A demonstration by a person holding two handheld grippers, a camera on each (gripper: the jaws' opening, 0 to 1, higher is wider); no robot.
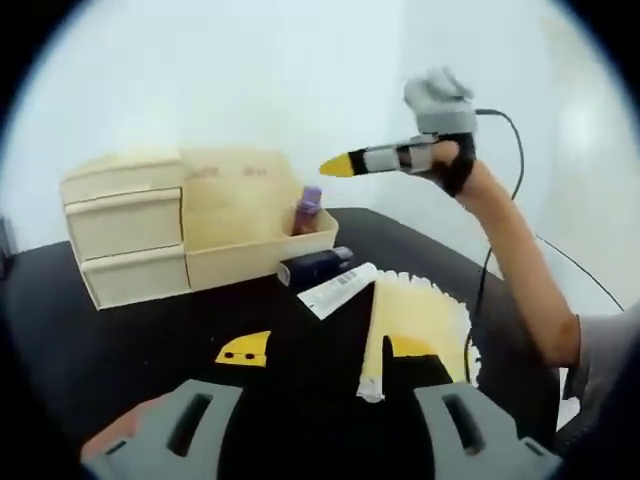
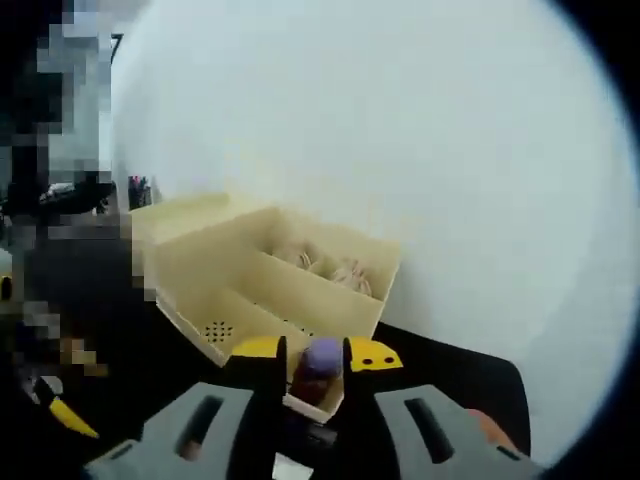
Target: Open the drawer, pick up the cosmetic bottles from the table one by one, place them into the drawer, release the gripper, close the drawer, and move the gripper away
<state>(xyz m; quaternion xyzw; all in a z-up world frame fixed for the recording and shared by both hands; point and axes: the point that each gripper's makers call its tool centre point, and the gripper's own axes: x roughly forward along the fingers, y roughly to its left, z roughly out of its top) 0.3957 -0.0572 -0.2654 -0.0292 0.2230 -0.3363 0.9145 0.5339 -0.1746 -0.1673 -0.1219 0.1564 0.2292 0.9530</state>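
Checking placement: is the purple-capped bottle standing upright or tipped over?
Upright: the purple-capped bottle stands cap-up in the organizer's open tray; the right gripper has its jaws either side of the cap.

A black table (image 1: 120,340) carries everything. At its back left stands a pale wooden organiser (image 1: 150,235) with two closed drawers (image 1: 125,225) on the left and an open tray section on the right. Just in front of the tray lies a dark bottle (image 1: 315,266) on its side, and touching it in front, a white tube (image 1: 338,290) with a barcode. Beside the tube a cream-and-yellow pleated paper fan (image 1: 415,330) lies spread open on the tabletop.
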